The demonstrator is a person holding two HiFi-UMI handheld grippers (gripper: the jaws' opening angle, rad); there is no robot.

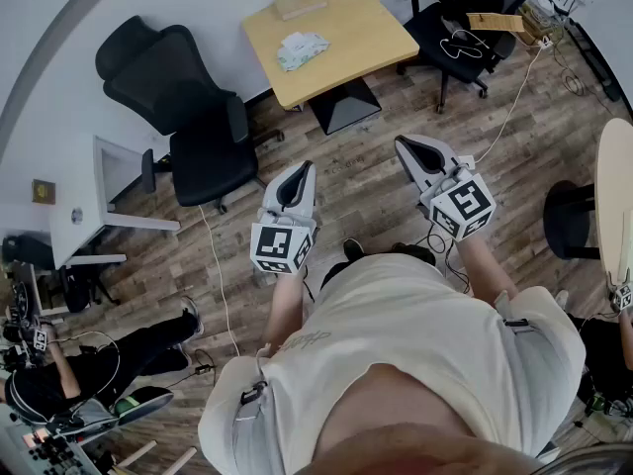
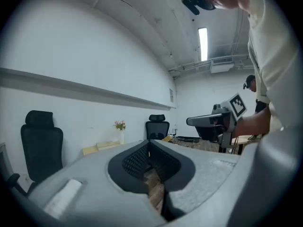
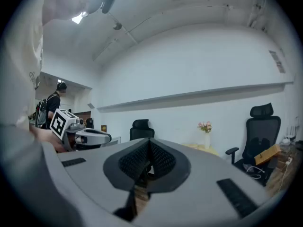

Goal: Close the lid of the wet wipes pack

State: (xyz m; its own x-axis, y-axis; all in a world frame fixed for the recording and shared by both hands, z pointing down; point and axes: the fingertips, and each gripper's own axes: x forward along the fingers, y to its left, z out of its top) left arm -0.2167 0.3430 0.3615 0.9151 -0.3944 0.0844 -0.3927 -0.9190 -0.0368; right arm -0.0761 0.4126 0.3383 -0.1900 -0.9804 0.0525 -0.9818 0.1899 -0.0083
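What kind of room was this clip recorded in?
Most likely an office or lab workspace: black swivel office chairs stand on a wood floor, and a small wooden table against the wall carries the wet wipes pack.

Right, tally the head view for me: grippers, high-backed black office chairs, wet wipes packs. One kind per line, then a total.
Grippers: 2 (left gripper, right gripper)
High-backed black office chairs: 2 (left chair, right chair)
Wet wipes pack: 1
Total: 5
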